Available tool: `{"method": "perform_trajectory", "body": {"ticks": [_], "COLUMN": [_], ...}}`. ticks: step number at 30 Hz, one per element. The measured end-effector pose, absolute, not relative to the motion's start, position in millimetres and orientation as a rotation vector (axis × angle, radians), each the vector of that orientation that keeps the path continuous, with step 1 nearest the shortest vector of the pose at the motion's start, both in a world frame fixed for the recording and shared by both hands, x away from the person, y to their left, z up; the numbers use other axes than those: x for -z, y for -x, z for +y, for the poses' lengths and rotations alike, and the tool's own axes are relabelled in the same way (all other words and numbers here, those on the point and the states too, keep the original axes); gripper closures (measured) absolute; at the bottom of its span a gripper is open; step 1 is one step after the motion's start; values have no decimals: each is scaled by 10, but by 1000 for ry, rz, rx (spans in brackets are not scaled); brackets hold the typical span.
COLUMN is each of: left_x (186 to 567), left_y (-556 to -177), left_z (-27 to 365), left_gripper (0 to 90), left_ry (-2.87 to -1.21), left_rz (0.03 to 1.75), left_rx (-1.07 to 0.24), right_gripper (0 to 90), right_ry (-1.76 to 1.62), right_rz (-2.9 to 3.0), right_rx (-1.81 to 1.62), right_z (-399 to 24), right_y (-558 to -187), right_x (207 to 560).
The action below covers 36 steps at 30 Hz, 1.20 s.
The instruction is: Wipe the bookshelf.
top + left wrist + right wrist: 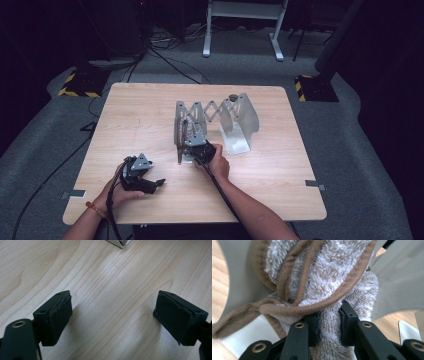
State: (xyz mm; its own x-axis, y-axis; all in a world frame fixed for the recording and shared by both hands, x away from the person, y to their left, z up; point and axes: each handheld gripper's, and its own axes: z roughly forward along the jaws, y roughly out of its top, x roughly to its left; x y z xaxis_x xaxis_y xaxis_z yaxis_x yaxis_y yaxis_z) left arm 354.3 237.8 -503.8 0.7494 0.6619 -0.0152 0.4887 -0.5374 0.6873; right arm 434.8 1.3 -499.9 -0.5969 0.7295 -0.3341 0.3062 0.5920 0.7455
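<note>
Soft, light beige terry towel with brown piping (322, 272): pinched mid-fold by right gripper (329, 325); left gripper (112, 320) wide, empty.

Rack (212, 112) stands mid desk (140, 115), its two end plates apart w/ lattice between; towel (324, 272) sits in rack's near-left end; right gripper (329, 327) at that end; left gripper (159, 183) near desk's front-left, well apart.

Left gripper (159, 182) low, fingers (58, 315) spread wide; right gripper (329, 325) fingers pinched nearly together.
</note>
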Motion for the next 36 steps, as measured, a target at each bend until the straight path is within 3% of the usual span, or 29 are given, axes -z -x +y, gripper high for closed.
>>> {"method": "perform_trajectory", "body": {"ticks": [8, 14, 24, 36], "left_x": [5037, 5040, 5038, 5039], "left_y": [-3548, -3552, -3545, -3545], "left_z": [2378, 2374, 2377, 2374], "left_gripper": [151, 150, 151, 151], "left_ry": [-2251, -2247, -2250, -2247], "left_rz": [855, 854, 855, 859], "left_rx": [-325, -324, -324, -327], "right_gripper": [729, 729, 729, 728], "right_ry": [-800, -783, -813, -777], "right_rz": [2263, 2119, 2182, 2335], "right_rx": [-975, -1010, -870, -996], "right_z": [-34, 12, 124, -128], "right_y": [-4184, -4285, -4466, -4267], "right_x": [4883, 4666, 4966, 4880]}}
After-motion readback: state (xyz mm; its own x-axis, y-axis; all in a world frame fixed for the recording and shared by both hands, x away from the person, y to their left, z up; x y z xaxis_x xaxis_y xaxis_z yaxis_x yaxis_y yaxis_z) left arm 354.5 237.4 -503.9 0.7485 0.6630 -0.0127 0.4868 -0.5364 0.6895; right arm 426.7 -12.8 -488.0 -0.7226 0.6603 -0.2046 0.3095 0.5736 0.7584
